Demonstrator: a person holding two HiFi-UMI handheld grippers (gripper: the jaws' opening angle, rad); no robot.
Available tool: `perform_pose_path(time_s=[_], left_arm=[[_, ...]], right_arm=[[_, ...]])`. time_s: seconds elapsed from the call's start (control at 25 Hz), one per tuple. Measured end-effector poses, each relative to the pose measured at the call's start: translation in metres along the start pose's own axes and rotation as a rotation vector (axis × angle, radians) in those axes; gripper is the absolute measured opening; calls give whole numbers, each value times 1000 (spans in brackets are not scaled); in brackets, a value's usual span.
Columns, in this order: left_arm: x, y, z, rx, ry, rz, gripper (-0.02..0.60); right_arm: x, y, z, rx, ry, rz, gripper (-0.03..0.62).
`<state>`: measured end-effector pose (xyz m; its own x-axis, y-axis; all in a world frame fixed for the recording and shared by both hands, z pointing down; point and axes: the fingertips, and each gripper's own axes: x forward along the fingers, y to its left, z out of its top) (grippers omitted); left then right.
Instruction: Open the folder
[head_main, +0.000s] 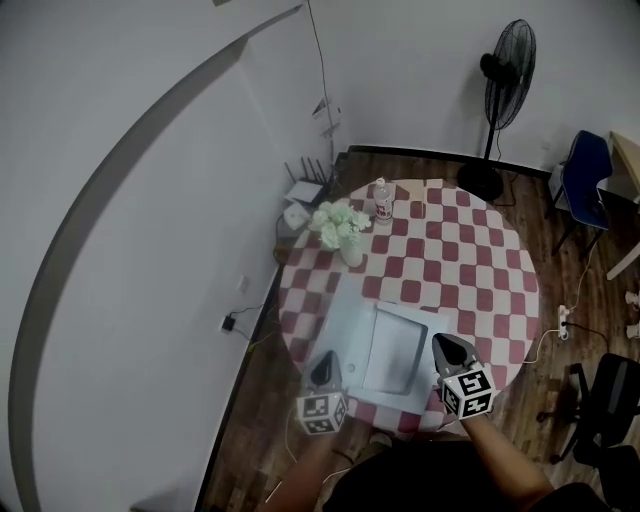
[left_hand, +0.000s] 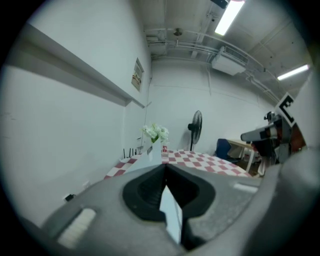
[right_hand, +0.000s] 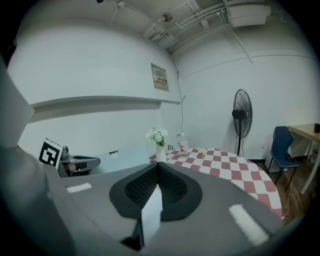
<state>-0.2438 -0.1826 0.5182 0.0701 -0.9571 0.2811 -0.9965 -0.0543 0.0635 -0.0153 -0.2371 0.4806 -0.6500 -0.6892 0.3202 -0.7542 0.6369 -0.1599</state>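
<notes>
a pale folder (head_main: 395, 352) on the checked counter (head_main: 480, 270) is pinched by the closed fingers of left gripper (head_main: 322, 368) and right gripper (head_main: 452, 349).

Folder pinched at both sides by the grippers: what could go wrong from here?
1. The left gripper and right gripper each clamp only a thin edge of the folder. Pulling apart too hard could crease or tear it, or let an edge slip.
2. The folder is at the table's near rim, so a lost grip might let it fall off.
3. The flower vase stands just behind the folder and could get knocked.
</notes>
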Motion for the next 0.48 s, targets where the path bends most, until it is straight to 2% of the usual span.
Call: perform_pose_path(time_s=[0.48], left_arm=[[19, -19, 25, 32, -37, 27, 3]], right_arm=[[-13, -52, 16, -20, -38, -47, 2]])
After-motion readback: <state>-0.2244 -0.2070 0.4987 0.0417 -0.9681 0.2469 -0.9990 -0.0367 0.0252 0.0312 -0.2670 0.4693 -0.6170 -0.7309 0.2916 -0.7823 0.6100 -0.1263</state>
